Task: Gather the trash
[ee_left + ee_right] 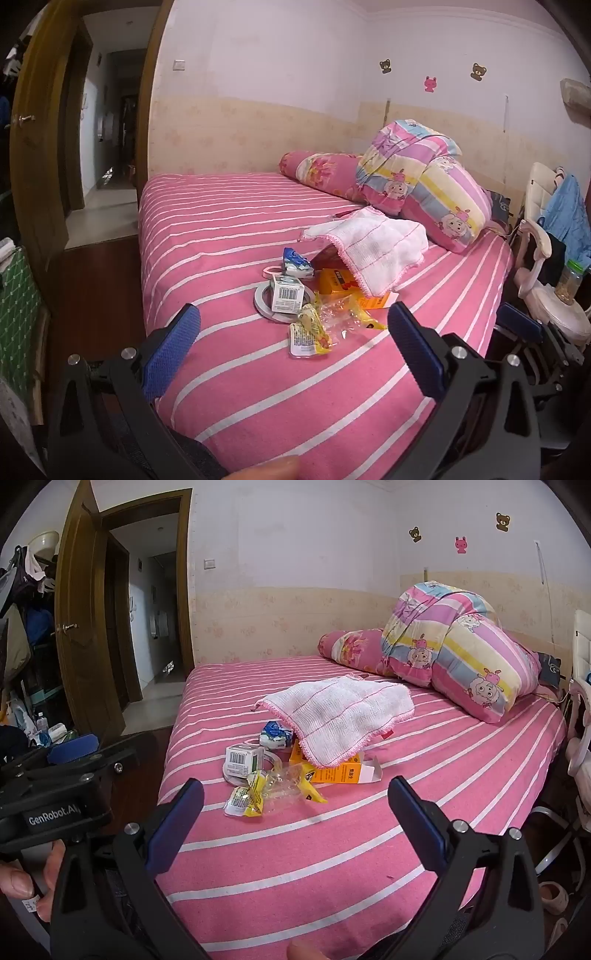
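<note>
Half hidden under a white cloth (pixel 340 716) — an orange box (pixel 334 773), only its lower end showing. Just beside it on the pink striped bed (pixel 332 867): small white carton (pixel 240 760) on a tape roll (pixel 271 762), crumpled wrappers (pixel 245 799), print too small to read. Left tool (pixel 293 334) and right tool (pixel 295 805) — both spread wide, empty, short of the trash. Rolled quilt (pixel 461 657) behind.
</note>
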